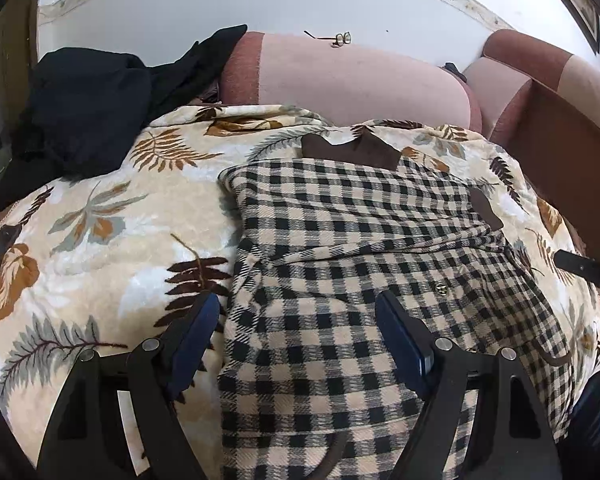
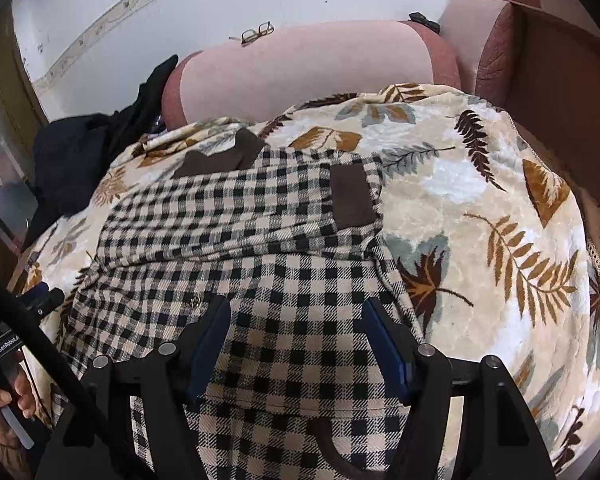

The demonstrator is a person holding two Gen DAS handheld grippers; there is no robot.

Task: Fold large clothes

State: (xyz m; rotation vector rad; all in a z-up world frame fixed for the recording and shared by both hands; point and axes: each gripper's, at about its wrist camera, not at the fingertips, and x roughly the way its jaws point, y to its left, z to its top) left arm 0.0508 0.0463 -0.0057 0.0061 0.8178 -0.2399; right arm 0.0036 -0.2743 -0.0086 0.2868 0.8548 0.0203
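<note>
A beige-and-black checked coat with a brown collar and brown cuff lies partly folded on a leaf-print blanket. My left gripper is open just above the coat's left edge, holding nothing. In the right wrist view the coat lies with its sleeve folded across, brown cuff up. My right gripper is open over the coat's lower right part, empty. The left gripper shows at the left edge there, and the right gripper's tip at the right edge of the left view.
A heap of black clothes lies at the blanket's far left. A pink sofa back with glasses on top stands behind. A brown armrest is at the right. A white wall is beyond.
</note>
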